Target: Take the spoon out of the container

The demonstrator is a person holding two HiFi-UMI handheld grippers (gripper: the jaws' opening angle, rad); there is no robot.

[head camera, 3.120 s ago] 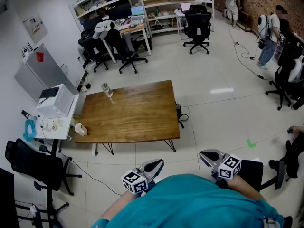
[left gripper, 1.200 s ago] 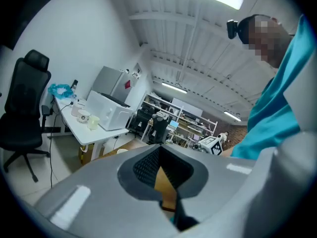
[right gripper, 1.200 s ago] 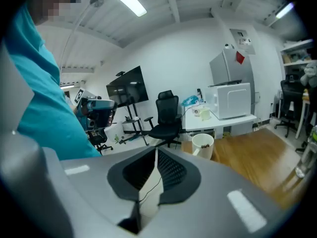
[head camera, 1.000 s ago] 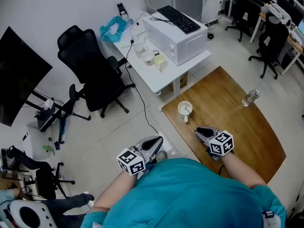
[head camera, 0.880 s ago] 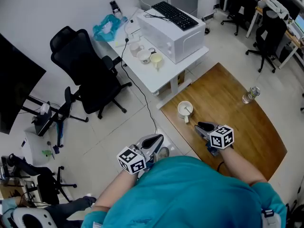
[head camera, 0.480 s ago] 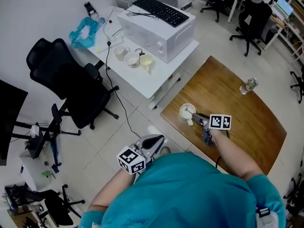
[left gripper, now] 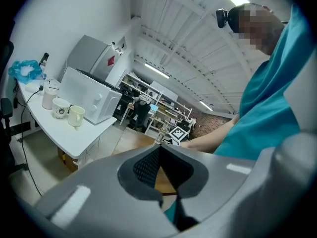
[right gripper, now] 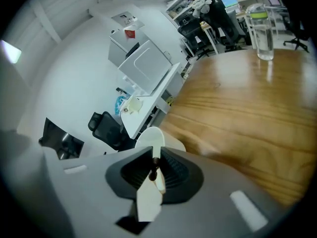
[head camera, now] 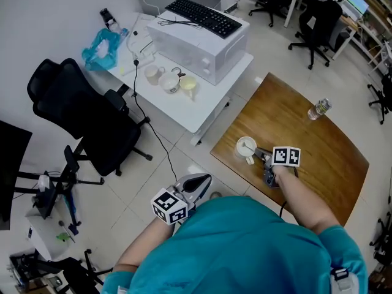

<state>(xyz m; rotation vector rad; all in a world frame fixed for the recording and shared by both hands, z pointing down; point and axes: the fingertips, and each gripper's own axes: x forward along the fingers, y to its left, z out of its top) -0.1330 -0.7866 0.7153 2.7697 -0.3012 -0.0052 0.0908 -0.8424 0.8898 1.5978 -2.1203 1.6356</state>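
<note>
A white cup (head camera: pixel 244 148) stands near the corner of the wooden table (head camera: pixel 312 149), with a white spoon (head camera: pixel 249 146) in it. My right gripper (head camera: pixel 263 155) reaches to the cup's rim. In the right gripper view its jaws are closing on the spoon's white handle (right gripper: pixel 150 195), which lies pinched between the pads, and the cup (right gripper: pixel 154 139) sits just beyond the right gripper (right gripper: pixel 154 166). My left gripper (head camera: pixel 201 179) hangs off the table beside my body. In its own view the left gripper (left gripper: pixel 158 148) has its jaws together with nothing between them.
A clear plastic bottle (head camera: pixel 318 109) stands at the table's far side, also in the right gripper view as the bottle (right gripper: pixel 261 31). A white desk (head camera: pixel 184 106) to the left carries mugs (head camera: pixel 169 81) and a white appliance (head camera: pixel 197 38) with a keyboard. A black office chair (head camera: pixel 79 112) stands by it.
The right gripper has moved forward from mid-table to the cup and now has the spoon handle between its jaws. The head view has shifted; the left gripper has stayed put.
</note>
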